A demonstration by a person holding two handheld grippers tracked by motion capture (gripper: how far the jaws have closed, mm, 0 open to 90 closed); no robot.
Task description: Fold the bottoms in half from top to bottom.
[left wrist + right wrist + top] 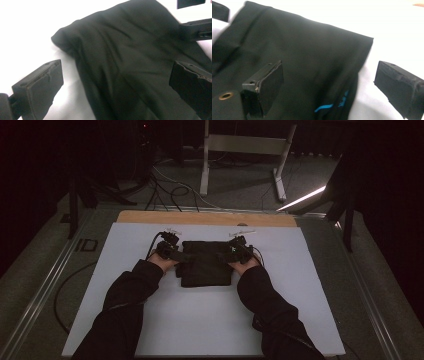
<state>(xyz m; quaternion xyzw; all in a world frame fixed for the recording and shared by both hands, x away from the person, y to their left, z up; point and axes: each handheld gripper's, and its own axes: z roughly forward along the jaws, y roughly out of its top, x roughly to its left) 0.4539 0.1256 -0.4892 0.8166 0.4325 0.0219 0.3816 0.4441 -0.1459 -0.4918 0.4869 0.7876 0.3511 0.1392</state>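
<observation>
One black cloth (205,264), folded into a rough rectangle, lies flat on the white board (210,320), a little beyond its middle and nearer the far edge. In the left gripper view the cloth (130,65) shows soft creases and a rounded folded corner against the white surface. In the right gripper view the cloth (307,62) has a straight folded edge and a small blue mark near its lower part.

Both grippers sit at the cloth's two short sides. The left gripper (169,249) is at its left edge with jaws wide apart, pressing on nothing. The right gripper (239,248) is at its right edge, jaws likewise spread and not clamping the cloth. Dark sleeves (127,295) reach in from the near side. Beyond the board runs a strip of bare wood (150,217).
</observation>
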